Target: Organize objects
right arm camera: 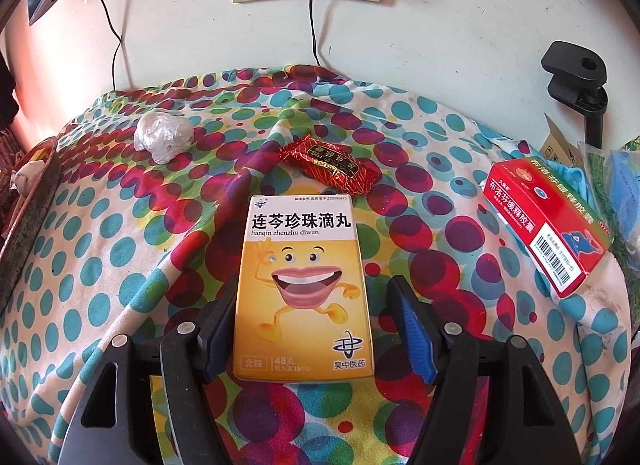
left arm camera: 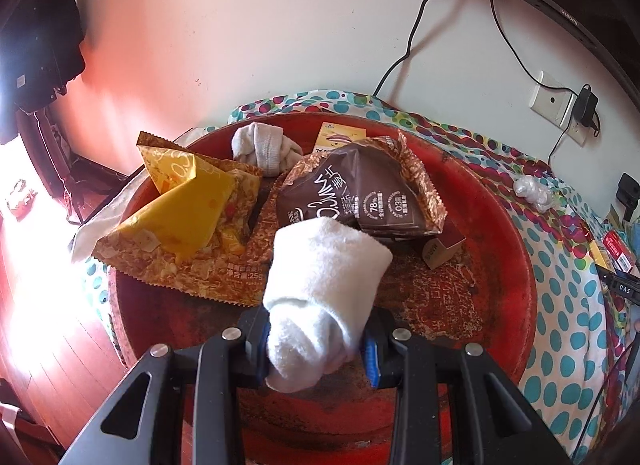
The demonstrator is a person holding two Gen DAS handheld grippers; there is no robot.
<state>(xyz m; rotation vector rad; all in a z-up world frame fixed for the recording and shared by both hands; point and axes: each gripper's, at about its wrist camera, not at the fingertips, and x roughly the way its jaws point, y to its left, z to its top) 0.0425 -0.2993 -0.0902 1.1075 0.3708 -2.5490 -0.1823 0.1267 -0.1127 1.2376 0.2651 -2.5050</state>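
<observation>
The left gripper (left arm camera: pixel 316 349) has its jaws closed on a rolled white towel (left arm camera: pixel 324 285), held above the near part of the red tray (left arm camera: pixel 500 233). Taking the tray as landmark: inside it, toward its far rim, lie a grey knotted cloth (left arm camera: pixel 264 147), a yellow snack bag (left arm camera: pixel 180 217) hanging over its left edge, and a brown snack bag (left arm camera: pixel 360 193). A yellow box (left arm camera: pixel 340 137) behind the brown bag is mostly hidden, and a small brown box (left arm camera: pixel 440 249) is partly covered by the bag and the towel.

Off the tray, on the spotted cloth (right arm camera: pixel 120 265), the right gripper (right arm camera: pixel 310 333) has its jaws open around a yellow medicine box (right arm camera: pixel 302 285); whether the left one touches the box cannot be told. Beyond that box lie a red wrapped candy (right arm camera: pixel 330 167), a crumpled white wad (right arm camera: pixel 162 139) and a red medicine box (right arm camera: pixel 548 225). In the right wrist view, only a sliver of the tray shows at the frame's left edge.
</observation>
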